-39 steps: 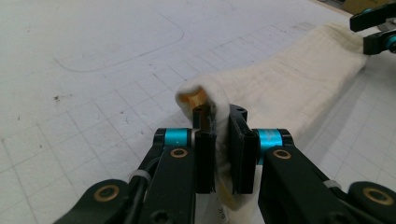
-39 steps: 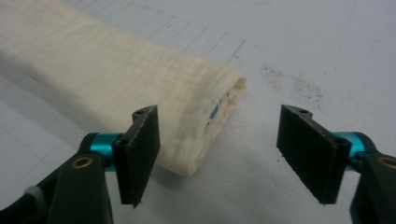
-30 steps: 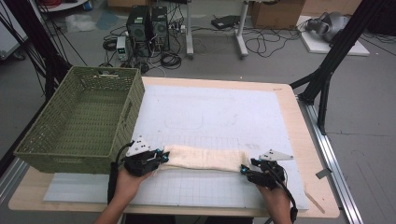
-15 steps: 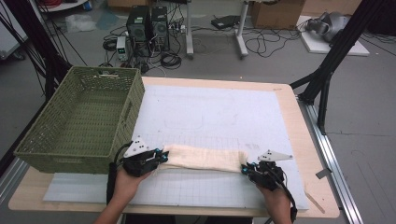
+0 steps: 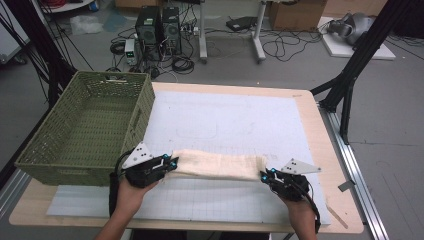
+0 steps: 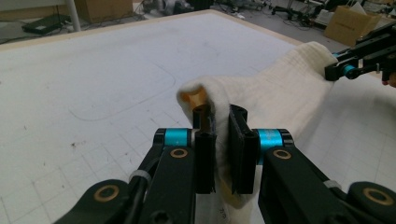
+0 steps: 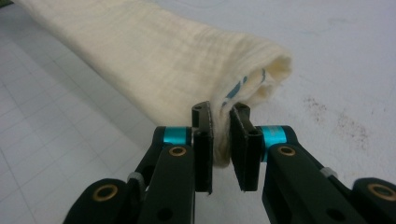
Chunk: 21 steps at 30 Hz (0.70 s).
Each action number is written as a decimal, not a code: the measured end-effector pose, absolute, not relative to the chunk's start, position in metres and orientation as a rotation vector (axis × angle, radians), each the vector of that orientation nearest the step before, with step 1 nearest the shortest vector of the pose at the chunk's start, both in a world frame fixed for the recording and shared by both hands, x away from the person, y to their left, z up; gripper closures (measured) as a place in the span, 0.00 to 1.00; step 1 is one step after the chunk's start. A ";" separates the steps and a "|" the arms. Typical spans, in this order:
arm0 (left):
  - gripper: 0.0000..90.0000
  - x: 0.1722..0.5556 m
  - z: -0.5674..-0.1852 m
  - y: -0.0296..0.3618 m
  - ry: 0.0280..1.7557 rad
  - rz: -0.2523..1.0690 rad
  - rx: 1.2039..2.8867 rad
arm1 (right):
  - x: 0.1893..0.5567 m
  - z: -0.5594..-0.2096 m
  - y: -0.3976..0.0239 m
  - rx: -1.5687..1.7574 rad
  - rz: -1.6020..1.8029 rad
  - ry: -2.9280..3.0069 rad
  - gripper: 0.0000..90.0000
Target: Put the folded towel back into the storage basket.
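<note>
A cream folded towel lies stretched as a long band across the white mat near the table's front. My left gripper is shut on the towel's left end; in the left gripper view that gripper pinches a bunched fold of the towel. At the other end my right gripper is shut on the towel. In the right gripper view the gripper clamps a corner of the towel that has a blue stitch. The right gripper also appears far off in the left gripper view.
A green woven basket stands on the table's left side, close to my left hand. The white gridded mat covers most of the wooden table. Black frame legs, computers and cables lie on the floor beyond.
Both grippers have drawn slightly toward the table's front edge with the towel still held between them. Their grips have not changed.
</note>
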<state>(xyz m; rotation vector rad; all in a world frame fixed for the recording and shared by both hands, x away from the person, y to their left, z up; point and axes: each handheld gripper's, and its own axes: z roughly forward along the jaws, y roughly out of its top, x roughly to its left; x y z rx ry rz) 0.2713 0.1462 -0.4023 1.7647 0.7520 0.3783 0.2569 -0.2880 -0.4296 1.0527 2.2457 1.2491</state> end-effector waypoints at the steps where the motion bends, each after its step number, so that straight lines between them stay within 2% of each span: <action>1: 0.91 0.271 -0.401 0.147 0.748 0.382 1.761 | 0.257 -0.427 -0.289 1.032 1.266 2.236 0.89; 13: 0.91 0.266 -0.383 0.166 0.734 0.414 1.691 | 0.255 -0.402 -0.281 0.901 1.349 2.182 0.89; 21: 0.92 0.262 -0.369 0.177 0.721 0.448 1.651 | 0.272 -0.383 -0.269 0.869 1.362 2.158 0.89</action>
